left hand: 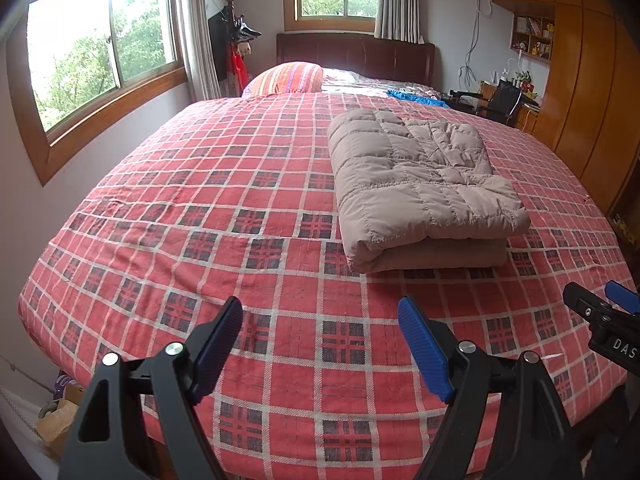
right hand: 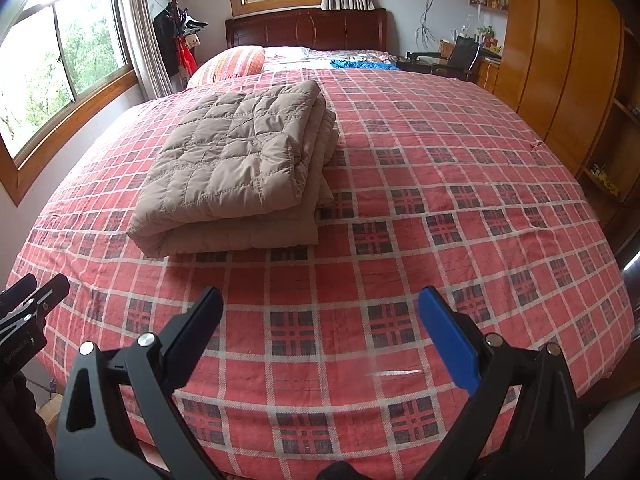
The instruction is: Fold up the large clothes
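A beige quilted garment (left hand: 420, 184), puffy like a down coat, lies on the bed already folded into a thick rectangular bundle of several layers. Its rounded folded edge faces the foot of the bed, toward the cameras, and its long axis runs away toward the headboard (left hand: 356, 54). It rests flat on a red plaid bedspread (left hand: 200, 208), roughly mid-bed.

Both tools hover low over the foot of the bed, well apart from the bundle, touching nothing. The left tool (left hand: 320, 344) has its two fingers spread wide with only bedspread between them; the bundle lies ahead and to its right. The right tool (right hand: 320, 332) is likewise spread and empty; from its view the garment (right hand: 240, 160) lies ahead and to the left. So the bundle sits between the two, neither clearly nearer. The folding looks finished or nearly so.

Beyond the bundle are a striped pillow (left hand: 288, 78), a blue cloth (left hand: 416, 98) near the headboard, windows (left hand: 104, 48) on the left and a wooden wardrobe (left hand: 584, 80) on the right.
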A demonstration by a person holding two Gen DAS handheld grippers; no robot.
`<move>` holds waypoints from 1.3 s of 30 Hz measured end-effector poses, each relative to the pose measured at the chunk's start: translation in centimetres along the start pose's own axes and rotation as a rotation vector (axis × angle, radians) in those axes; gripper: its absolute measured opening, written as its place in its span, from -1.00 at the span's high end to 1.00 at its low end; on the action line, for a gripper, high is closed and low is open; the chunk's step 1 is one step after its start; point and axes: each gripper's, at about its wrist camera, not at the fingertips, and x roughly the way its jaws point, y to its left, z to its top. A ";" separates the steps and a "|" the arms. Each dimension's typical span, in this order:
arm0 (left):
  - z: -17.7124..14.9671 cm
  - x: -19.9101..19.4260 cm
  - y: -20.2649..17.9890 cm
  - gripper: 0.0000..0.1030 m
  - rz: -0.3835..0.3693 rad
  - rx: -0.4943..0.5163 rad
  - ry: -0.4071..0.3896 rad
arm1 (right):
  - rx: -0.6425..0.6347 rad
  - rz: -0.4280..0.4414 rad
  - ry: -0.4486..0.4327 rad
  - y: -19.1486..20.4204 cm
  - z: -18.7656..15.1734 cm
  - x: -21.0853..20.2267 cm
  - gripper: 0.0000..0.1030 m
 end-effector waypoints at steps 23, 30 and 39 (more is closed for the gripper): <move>0.0 -0.1 -0.1 -0.56 0.001 0.002 -0.002 | 0.002 -0.026 -0.001 0.0 -0.1 0.0 -0.89; 0.1 0.0 0.0 -0.56 0.000 0.004 -0.003 | 0.009 -0.033 -0.007 0.0 -0.1 -0.1 -0.89; 0.3 0.1 -0.1 -0.56 -0.004 0.010 -0.002 | 0.016 -0.019 0.005 -0.1 -0.1 0.0 -0.89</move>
